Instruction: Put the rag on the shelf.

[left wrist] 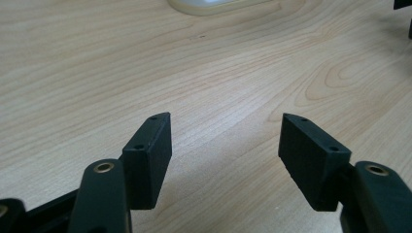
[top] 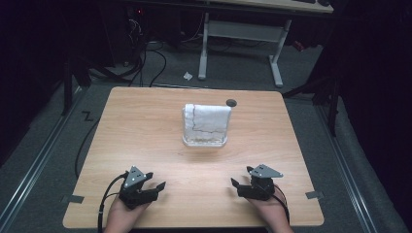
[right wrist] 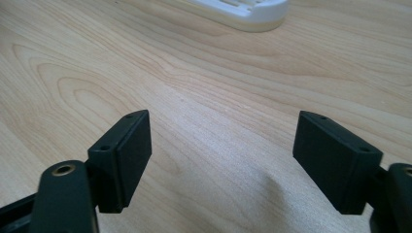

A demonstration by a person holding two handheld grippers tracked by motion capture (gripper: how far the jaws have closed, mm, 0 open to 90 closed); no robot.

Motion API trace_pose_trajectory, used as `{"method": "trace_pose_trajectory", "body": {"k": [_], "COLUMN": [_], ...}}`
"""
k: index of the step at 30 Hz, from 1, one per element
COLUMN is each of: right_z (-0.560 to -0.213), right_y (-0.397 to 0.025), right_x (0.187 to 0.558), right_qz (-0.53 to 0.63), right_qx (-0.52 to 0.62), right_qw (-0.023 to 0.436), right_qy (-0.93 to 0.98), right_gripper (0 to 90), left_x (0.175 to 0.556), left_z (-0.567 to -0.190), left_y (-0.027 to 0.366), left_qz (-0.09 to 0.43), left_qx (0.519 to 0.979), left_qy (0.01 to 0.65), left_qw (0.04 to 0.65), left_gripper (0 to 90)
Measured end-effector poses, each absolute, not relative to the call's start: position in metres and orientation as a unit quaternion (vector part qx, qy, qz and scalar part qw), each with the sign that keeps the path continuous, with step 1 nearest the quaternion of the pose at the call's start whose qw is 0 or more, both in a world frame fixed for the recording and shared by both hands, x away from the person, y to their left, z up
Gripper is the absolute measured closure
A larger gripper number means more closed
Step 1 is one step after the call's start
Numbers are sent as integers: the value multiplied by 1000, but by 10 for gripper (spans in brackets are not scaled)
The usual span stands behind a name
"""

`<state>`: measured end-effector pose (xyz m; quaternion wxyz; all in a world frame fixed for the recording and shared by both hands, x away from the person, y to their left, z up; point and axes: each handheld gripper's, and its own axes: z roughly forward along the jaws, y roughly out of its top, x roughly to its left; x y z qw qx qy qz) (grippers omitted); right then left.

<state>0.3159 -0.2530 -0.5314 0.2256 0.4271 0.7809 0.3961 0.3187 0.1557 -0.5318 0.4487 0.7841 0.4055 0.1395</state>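
Both grippers sit at the near table edge, jaws spread wide, nothing between them. Left gripper (top: pixel 154 186) at near-left, right gripper (top: pixel 236 184) at near-right, each resting low over bare wood, tips angled inward toward each other.

Left gripper view: left gripper (left wrist: pixel 226 141) released, only the table (left wrist: pixel 145 73) in the gap. Right gripper view: right gripper (right wrist: pixel 221 141) likewise slack, empty.

Outward from the tips: white cloth (top: pixel 208 118) draped over a white rack (top: pixel 205 141), standing at table centre, well apart from both grippers, straight ahead and roughly midway between them. Rack's base edge shows at the top of each gripper view (left wrist: pixel 214 6) (right wrist: pixel 243 12).

Key relation: the cloth's long axis runs left–right across the table, square to the person. Neither hand is clearly nearer; looks about symmetric, maybe a touch closer to the right, hard to call from this angle. Likely a two-handed reach forward, one gripper per top corner.

Small dark disc (top: pixel 231 102) sits just behind the rack at the far edge, not in the path.
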Motion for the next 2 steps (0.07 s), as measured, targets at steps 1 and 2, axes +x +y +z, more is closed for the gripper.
{"method": "trace_pose_trajectory", "body": {"k": [1,2], "right_z": [-531,-530], "right_y": [-252,-251], "right_x": [316,317], "right_qz": [395,396], "right_qx": [423,416], "right_qw": [230,234], "right_qy": [783,784], "right_gripper": [210,209], "left_x": [319,319], "left_z": [-533,-533], "left_y": [156,156], "left_qz": [137,136], "left_qx": [785,786], "left_qy": [406,405], "left_qw": [448,446], "left_gripper": [363,357]}}
